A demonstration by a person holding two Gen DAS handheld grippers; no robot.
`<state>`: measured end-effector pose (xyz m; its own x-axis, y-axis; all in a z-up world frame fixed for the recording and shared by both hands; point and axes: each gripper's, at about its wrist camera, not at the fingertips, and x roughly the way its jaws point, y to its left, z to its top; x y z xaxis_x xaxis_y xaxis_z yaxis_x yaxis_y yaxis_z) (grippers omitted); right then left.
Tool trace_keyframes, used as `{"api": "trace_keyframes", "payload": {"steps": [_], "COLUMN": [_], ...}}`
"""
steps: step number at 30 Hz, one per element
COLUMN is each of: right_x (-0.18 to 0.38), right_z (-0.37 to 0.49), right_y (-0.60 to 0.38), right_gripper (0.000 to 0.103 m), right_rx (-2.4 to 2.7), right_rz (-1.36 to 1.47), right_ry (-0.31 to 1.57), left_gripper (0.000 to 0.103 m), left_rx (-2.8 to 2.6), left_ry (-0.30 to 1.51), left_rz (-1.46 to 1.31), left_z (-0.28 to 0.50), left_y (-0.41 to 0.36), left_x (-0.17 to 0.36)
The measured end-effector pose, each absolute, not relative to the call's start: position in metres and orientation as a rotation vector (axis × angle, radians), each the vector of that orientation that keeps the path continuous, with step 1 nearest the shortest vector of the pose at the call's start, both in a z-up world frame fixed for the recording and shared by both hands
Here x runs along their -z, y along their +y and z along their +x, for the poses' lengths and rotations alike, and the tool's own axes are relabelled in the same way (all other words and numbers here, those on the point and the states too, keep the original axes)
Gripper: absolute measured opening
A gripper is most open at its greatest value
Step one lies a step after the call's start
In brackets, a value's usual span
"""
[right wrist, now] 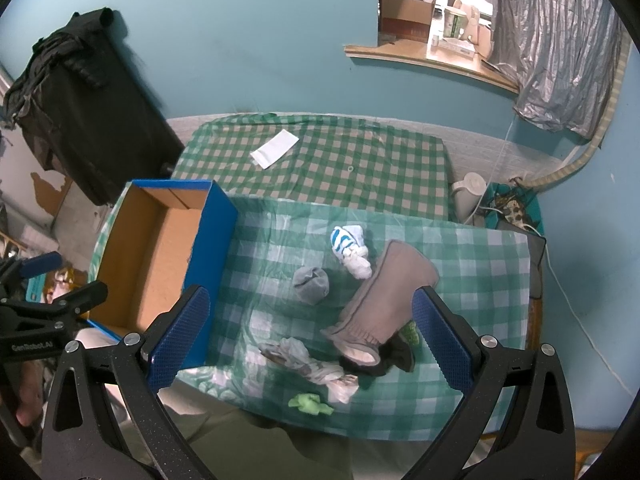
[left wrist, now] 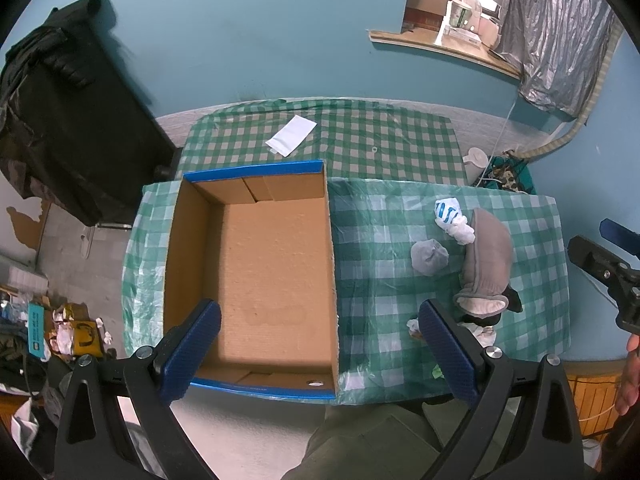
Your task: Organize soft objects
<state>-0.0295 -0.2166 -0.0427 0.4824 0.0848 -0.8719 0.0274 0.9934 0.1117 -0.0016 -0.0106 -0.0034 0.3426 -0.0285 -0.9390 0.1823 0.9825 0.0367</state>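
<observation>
An open cardboard box (left wrist: 264,264) with blue outer walls sits empty on the left of the checked table; it also shows in the right wrist view (right wrist: 156,256). To its right lie soft items: a grey sock ball (right wrist: 311,284), a blue-striped white sock (right wrist: 349,246), a taupe fuzzy slipper sock (right wrist: 384,304), a black sock (right wrist: 394,358), a pale patterned cloth (right wrist: 312,364) and a green scrap (right wrist: 310,404). My left gripper (left wrist: 320,356) is open and empty above the box's near end. My right gripper (right wrist: 308,340) is open and empty above the pile.
A white paper (left wrist: 291,135) lies on the far table part. A white kettle (right wrist: 470,196) and cables stand at the right edge. A black covered stand (left wrist: 76,120) is at the left. Floor clutter (left wrist: 60,328) lies at lower left.
</observation>
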Motion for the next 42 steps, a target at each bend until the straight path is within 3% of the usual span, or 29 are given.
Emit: {"api": "trace_keyframes", "payload": {"steps": [42], "right_x": [0.066], "right_z": [-0.038], "right_y": [-0.243], "right_gripper": [0.101], "right_rx": [0.026], "right_rz": [0.135], "right_ry": [1.141], "left_gripper": [0.100], "left_rx": [0.196], "left_ry": [1.278], "left_rz": [0.193], "left_z": [0.003], "left_y": [-0.033], "left_x": [0.035]}}
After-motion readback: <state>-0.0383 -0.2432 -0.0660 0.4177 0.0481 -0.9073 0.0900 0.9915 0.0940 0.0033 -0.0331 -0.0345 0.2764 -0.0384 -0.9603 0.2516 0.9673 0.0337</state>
